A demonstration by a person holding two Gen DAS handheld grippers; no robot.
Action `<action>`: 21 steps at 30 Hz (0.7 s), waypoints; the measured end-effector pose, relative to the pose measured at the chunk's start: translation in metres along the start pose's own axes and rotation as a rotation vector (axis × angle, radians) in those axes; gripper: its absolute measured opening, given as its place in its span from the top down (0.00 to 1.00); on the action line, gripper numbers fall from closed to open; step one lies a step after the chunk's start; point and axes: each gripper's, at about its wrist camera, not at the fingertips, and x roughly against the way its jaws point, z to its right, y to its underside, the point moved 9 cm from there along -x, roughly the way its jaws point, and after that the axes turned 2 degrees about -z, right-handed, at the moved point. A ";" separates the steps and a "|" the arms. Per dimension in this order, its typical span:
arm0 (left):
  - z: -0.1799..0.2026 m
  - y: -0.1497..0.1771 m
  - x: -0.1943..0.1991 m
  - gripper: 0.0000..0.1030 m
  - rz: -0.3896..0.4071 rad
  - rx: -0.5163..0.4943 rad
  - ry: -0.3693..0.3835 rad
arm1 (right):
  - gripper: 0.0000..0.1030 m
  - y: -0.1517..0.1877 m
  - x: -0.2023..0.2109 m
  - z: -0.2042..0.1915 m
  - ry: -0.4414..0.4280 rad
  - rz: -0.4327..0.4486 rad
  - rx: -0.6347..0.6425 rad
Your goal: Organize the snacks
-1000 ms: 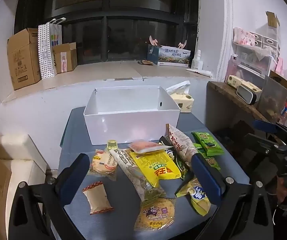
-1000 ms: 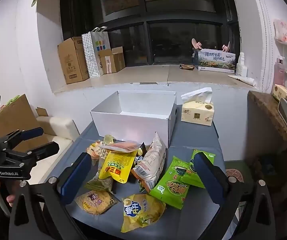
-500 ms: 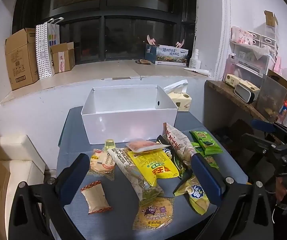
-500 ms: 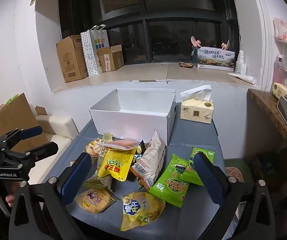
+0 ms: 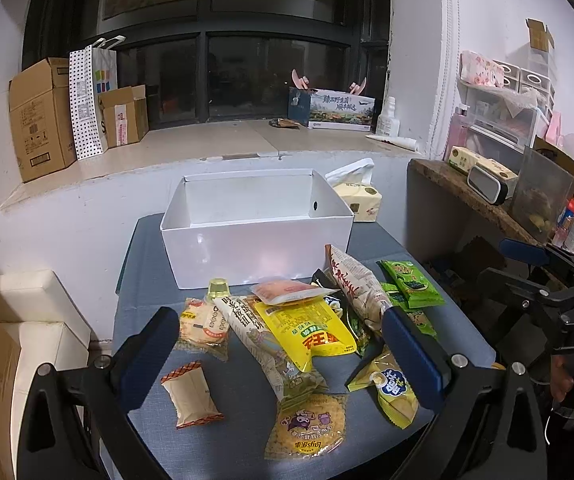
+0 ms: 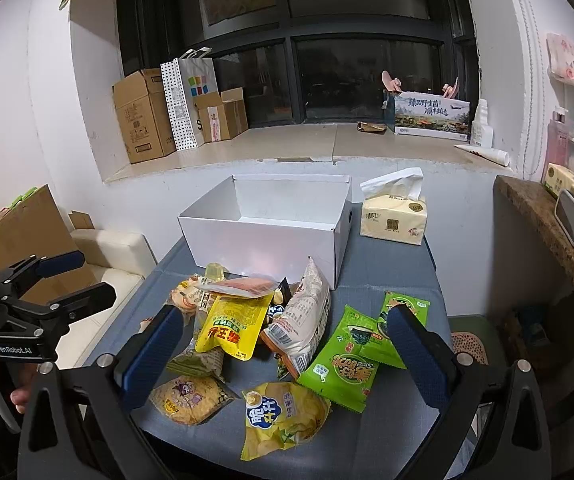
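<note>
Both units hover above the pile, jaws spread wide, nothing held: left hand-held gripper (image 5: 279,356), right hand-held gripper (image 6: 283,352). Snack packets lie heaped on the blue-grey counter (image 6: 391,280), just in front of the empty white cardboard box (image 6: 265,236). Risk: overlapping glossy yellow pouch (image 6: 233,326) and tall white crinkled bag (image 6: 303,316); a pinch may drag neighbours or slip off film; the near-edge yellow chip packet (image 6: 283,416) could slide off the counter.

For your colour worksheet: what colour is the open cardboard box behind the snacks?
White, the open cardboard box; clearest in the right wrist view.
</note>
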 end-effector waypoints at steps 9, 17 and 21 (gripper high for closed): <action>0.001 0.001 0.001 0.00 0.003 -0.003 0.002 | 0.00 0.001 -0.001 0.001 -0.003 -0.001 -0.002; 0.002 0.002 -0.001 0.00 -0.008 -0.008 0.006 | 0.00 0.004 -0.002 0.002 -0.003 -0.009 -0.003; 0.002 0.002 -0.002 0.00 -0.010 -0.007 0.004 | 0.00 0.004 -0.003 0.001 0.000 -0.010 -0.003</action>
